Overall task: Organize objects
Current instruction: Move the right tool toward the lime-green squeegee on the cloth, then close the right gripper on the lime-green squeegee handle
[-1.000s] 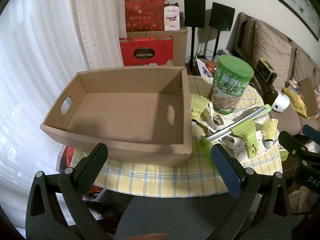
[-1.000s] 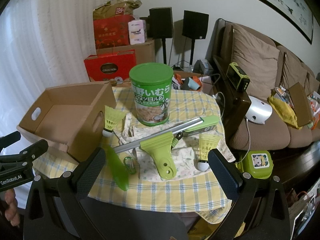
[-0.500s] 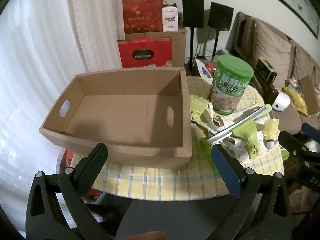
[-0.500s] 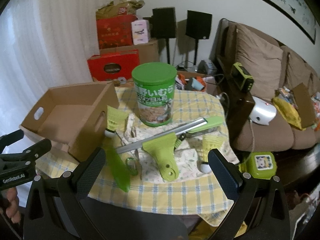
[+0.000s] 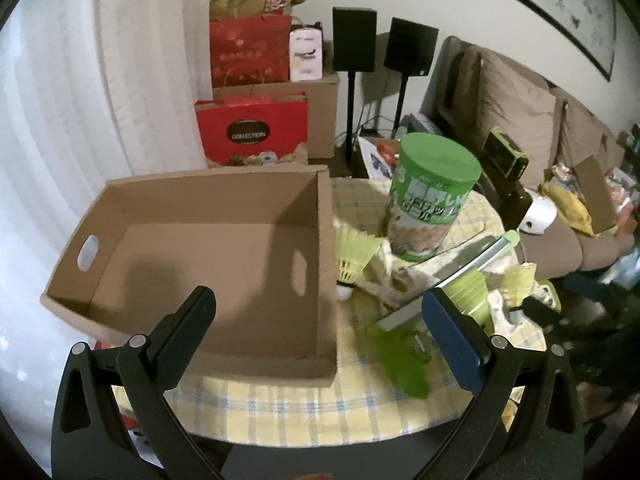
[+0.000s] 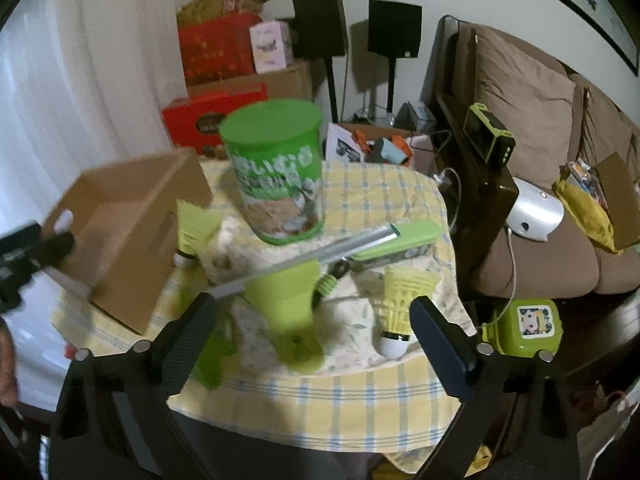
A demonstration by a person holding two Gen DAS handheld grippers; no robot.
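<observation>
An empty cardboard box with handle holes sits on the left of the yellow checked tablecloth. My left gripper is open over the box's near right corner, holding nothing. To the right stand a green can, a green squeegee with a metal blade, and two yellow shuttlecocks. My right gripper hovers just above the squeegee's handle. Its jaws are closing but still wide, and the pads touch nothing. The left gripper shows at the left edge of the right wrist view.
A floral cloth lies under the squeegee. A green lunch box sits off the table's right edge. A brown sofa is at the right. Red gift bags, a carton and two black speakers are behind.
Both grippers have come closer to the table. The left one has moved in over the box's near corner. The right one has dropped toward the squeegee, and its jaws have narrowed a little.
</observation>
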